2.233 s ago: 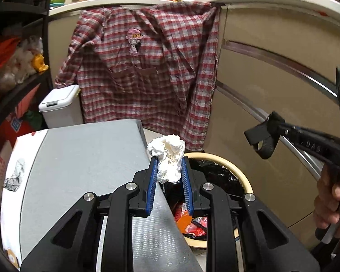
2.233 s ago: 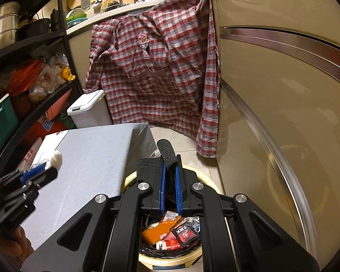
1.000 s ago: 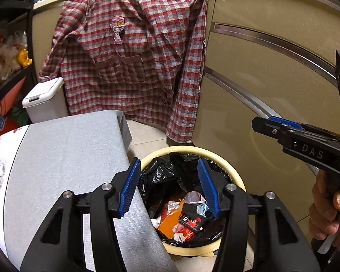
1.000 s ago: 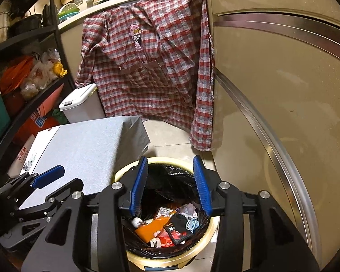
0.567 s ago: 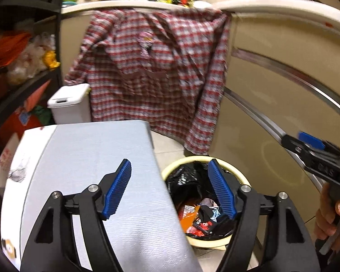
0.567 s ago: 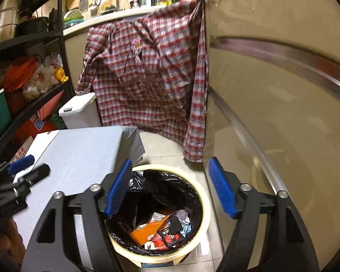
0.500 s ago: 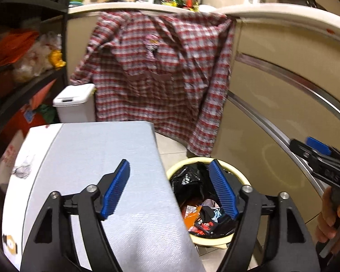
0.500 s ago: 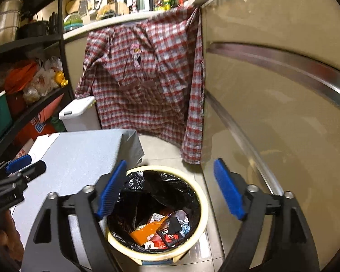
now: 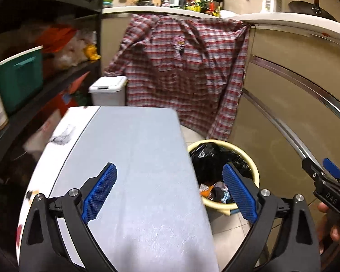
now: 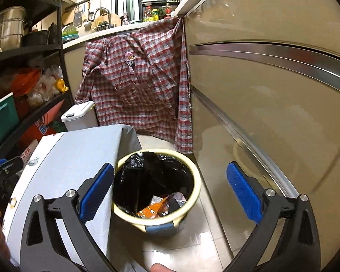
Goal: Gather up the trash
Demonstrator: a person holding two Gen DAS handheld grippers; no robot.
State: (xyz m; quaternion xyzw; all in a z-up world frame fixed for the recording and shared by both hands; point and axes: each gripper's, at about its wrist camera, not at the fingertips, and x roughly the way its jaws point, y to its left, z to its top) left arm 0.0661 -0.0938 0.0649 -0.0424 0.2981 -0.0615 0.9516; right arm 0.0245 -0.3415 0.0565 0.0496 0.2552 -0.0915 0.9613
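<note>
Beige kitchen cabinets carry a plaid shirt draped just behind the yellow trash bin, which stands on the floor beside a grey-topped desk. Wrappers lie inside its black liner. Above it, left gripper and right gripper spread their fingers wide, holding nothing.

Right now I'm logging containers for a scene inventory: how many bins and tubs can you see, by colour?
Yellow round trash bin with black liner: 1
White lidded bin on the floor: 1
Teal storage tub on the shelf: 1
Total: 3
</note>
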